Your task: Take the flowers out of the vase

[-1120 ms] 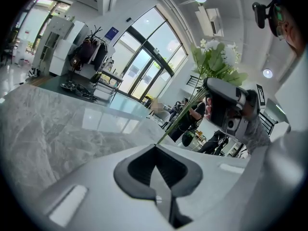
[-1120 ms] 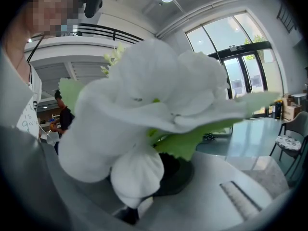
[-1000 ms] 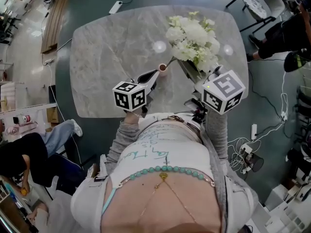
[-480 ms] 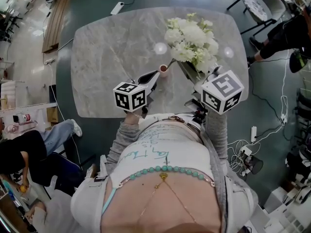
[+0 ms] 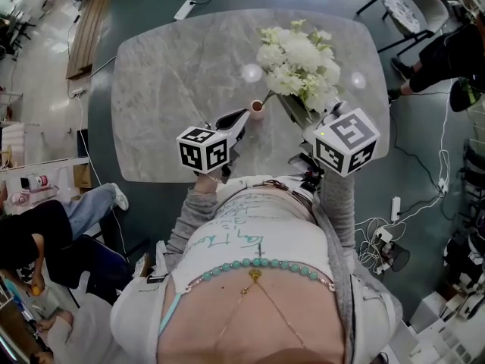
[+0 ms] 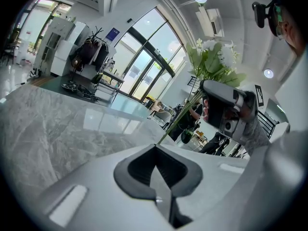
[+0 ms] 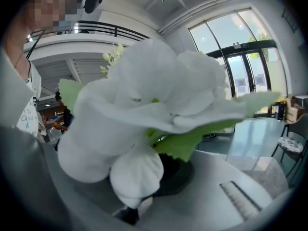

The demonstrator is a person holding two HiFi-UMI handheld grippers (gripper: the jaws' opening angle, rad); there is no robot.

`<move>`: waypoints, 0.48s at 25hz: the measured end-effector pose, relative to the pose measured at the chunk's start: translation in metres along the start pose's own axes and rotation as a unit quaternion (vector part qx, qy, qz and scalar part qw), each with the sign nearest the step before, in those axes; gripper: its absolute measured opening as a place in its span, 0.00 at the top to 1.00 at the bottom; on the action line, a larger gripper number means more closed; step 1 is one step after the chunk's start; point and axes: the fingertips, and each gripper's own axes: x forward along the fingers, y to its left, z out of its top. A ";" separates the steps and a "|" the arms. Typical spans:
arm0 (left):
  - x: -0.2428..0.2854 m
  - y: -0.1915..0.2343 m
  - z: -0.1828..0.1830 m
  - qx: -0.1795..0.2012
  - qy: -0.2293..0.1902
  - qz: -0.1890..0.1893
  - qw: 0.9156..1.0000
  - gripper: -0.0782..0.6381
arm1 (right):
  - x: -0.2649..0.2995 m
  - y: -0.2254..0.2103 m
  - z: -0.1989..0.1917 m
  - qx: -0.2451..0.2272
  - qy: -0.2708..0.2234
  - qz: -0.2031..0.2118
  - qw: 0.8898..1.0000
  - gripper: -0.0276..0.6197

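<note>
left jaws shut at the vase, right jaws on the flowers

left gripper (image 5: 242, 115): jaws pressed together along one seam, seen in its own view (image 6: 155, 146). the small vase (image 5: 256, 108) stands on the marble table (image 5: 174, 74) just past the jaw tips, and they hide it in the left gripper view. a green stem (image 6: 180, 117) rises from right behind the tips, slanting up and right to the blooms. cannot tell whether the jaws touch the stem or the vase.

right gripper (image 5: 324, 115): jaws almost together, pinching the white flowers (image 5: 299, 63) low in the bunch. one petal hangs down into the narrow gap between them. blooms and leaves (image 7: 144, 95) fan out above and ahead of the jaws, filling the right gripper view.
</note>
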 end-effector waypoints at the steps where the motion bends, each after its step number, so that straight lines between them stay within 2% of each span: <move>1: 0.000 0.000 0.000 0.000 0.000 0.001 1.000 0.89 | 0.000 0.000 -0.001 0.002 0.001 0.000 1.000 0.90; 12: 0.002 0.006 0.000 -0.004 0.004 0.002 1.000 0.89 | 0.006 -0.005 -0.008 0.012 0.007 -0.002 1.000 0.90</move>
